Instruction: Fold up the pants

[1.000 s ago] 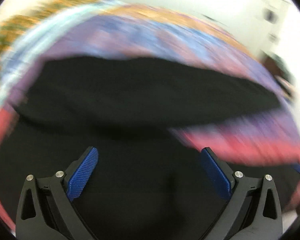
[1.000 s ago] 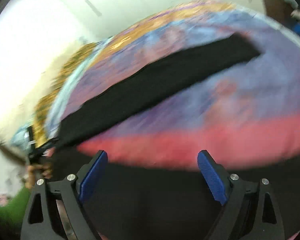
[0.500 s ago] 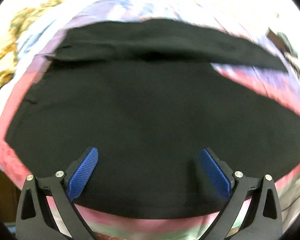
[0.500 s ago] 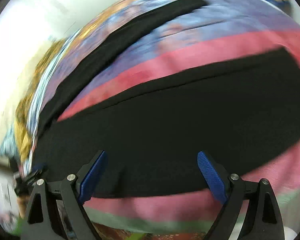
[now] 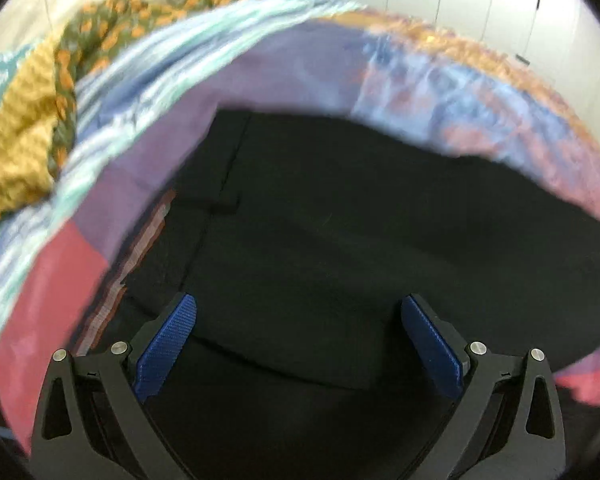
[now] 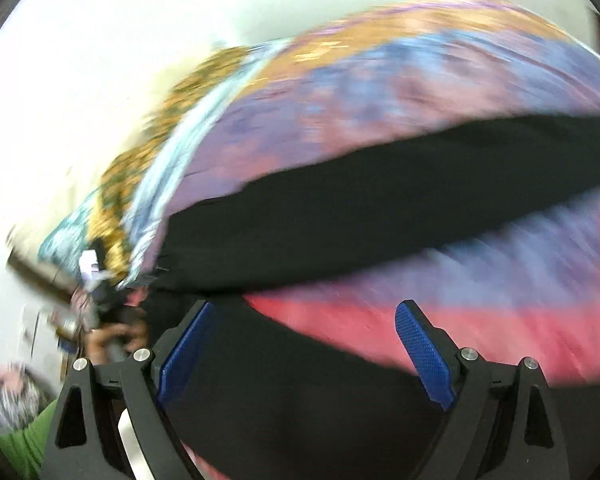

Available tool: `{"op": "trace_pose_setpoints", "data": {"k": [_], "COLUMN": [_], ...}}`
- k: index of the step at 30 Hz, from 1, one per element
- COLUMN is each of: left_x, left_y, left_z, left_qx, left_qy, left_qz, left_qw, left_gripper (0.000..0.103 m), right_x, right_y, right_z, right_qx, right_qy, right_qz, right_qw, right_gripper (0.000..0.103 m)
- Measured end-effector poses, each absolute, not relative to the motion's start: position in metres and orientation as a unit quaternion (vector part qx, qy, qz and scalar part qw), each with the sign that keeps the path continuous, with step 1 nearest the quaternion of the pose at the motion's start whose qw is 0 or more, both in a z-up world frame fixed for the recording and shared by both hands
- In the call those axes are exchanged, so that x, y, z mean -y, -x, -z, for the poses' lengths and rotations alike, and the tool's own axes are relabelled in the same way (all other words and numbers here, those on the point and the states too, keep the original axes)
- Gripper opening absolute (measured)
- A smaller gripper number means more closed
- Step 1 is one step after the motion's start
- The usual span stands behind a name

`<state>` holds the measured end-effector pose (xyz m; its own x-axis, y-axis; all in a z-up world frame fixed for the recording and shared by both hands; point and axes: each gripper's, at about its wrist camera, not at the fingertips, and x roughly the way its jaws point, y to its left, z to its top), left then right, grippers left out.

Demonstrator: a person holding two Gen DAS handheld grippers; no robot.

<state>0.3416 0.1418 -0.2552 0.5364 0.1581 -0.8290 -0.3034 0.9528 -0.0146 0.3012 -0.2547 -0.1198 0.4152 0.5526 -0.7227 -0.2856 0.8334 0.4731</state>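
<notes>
**Pants spread out on the bed, both grippers moving in with nothing held yet**

Quick update from the remote seat. The black pants (image 5: 340, 240) are lying flat on the bed, on top of a patchwork bedspread (image 5: 148, 152) in purple, pink and blue. In the right view the two legs run apart, with a wedge of pink bedspread showing between them, so to me no fold looks made yet.

What's changed: half a second ago the left camera had the whole seat and waist area spread wide below it. Now it's swung in close over the left end of the pants, where a seam (image 5: 228, 172) runs down the cloth and the edge sits on the bedspread. The right camera has swung too, from mostly black cloth to the gap between the legs. Both views are blurry. I read this as lining up for a first grab, probably to bring one leg over the other.

The left hand-held gripper (image 5: 300, 340) is spread wide and empty. The right hand-held gripper (image 6: 304, 340) is the same, wide with nothing between the pads.

Containers: none in view. There's just a crumpled orange and green cloth (image 5: 28, 128) at the far side of the bed.
</notes>
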Motion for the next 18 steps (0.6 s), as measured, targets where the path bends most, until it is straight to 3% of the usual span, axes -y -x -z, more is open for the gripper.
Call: {"op": "trace_pose_setpoints", "data": {"k": [3,8,12,18], "left_x": [-0.138,-0.136,-0.134,-0.131], "left_y": [-0.327,-0.333,-0.332,-0.335], "left_z": [0.260,0.263,0.263,0.265], "left_qx": [-0.421,-0.424,-0.421,-0.419], "left_qy": [0.072,0.059,0.055,0.043], "left_qz": [-0.132,-0.140,-0.142,-0.151], "left_qw": [0.895,0.893,0.894,0.894], "left_gripper": [0.102,0.102,0.102,0.102], "right_x": [0.203,0.185,0.274,0.517], "right_y": [-0.328,-0.381,-0.416,-0.448], "right_z": [0.137,0.190,0.215,0.209], "right_qx": [-0.494,-0.537,-0.547,-0.514], "right_qy": [-0.112,-0.082,-0.064,-0.126], "right_qz": [-0.300,-0.328,-0.259,-0.065], "right_qw": [0.808,0.773,0.794,0.846], "right_gripper": [0.091,0.091,0.091,0.090]}}
